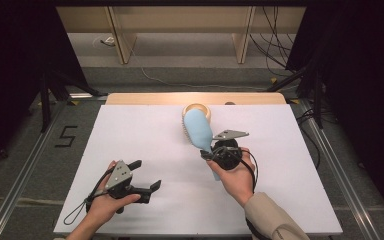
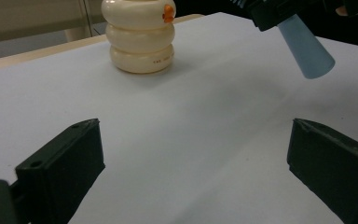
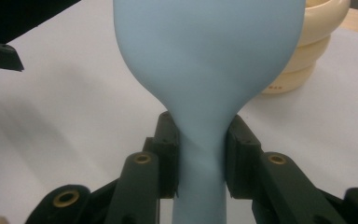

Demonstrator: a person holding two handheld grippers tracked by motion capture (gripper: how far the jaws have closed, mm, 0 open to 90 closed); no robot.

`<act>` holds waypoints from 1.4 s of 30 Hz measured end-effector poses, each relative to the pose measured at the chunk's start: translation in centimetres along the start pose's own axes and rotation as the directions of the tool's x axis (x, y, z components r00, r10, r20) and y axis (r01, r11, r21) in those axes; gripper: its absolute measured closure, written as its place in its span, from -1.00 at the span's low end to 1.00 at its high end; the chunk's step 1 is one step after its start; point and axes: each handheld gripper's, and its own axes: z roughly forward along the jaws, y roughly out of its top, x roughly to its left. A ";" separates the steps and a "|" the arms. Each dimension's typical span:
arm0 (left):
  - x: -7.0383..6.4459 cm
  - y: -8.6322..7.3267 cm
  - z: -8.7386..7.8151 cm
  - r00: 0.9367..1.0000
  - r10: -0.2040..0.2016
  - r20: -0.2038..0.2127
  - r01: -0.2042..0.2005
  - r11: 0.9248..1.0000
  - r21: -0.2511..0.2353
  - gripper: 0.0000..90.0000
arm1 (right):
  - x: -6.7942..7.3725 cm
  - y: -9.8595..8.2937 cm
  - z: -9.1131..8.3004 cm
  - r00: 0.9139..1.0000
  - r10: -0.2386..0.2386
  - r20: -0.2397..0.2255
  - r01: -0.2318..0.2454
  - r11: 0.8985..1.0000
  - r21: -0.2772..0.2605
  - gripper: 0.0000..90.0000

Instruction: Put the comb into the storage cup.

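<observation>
A light blue hairbrush (image 1: 198, 129) is held above the white table, its broad head (image 3: 205, 46) toward the cream ringed holder (image 1: 198, 109) at the table's back. My right gripper (image 3: 201, 151) is shut on the hairbrush's neck, a jaw on each side. The handle's end (image 2: 306, 51) juts out behind the gripper. My left gripper (image 1: 146, 176) rests at the front left, open with nothing between its jaws, and faces the cream holder (image 2: 139, 35), which carries a small orange spot.
The white sheet (image 1: 130, 135) covers the table, with a wooden strip (image 1: 195, 98) along its back edge. Tripod legs and cables stand on the floor at both sides. A wooden shelf frame (image 1: 180, 25) is behind.
</observation>
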 end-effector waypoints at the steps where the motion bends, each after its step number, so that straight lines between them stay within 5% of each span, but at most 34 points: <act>1: -0.2 0.1 0.2 1.000 -0.009 0.012 0.009 1.000 0.001 -0.93 | 0.1 0.0 0.0 1.000 0.001 -0.002 -0.001 1.000 -0.002 0.57; 22: -3.8 2.4 5.6 0.991 -0.020 0.129 0.017 1.000 0.018 -0.89 | 1.1 0.6 0.4 1.000 -0.003 -0.024 0.002 0.999 -0.046 0.57; 35: -5.0 3.0 7.8 0.985 -0.063 0.161 0.058 0.998 0.032 -0.89 | 1.5 0.8 0.7 0.999 0.000 -0.035 -0.001 0.999 -0.054 0.57; 42: -5.3 3.1 8.7 0.978 -0.117 0.174 0.112 0.993 0.038 -0.87 | 1.8 0.8 0.9 0.999 -0.007 -0.040 0.005 0.998 -0.055 0.57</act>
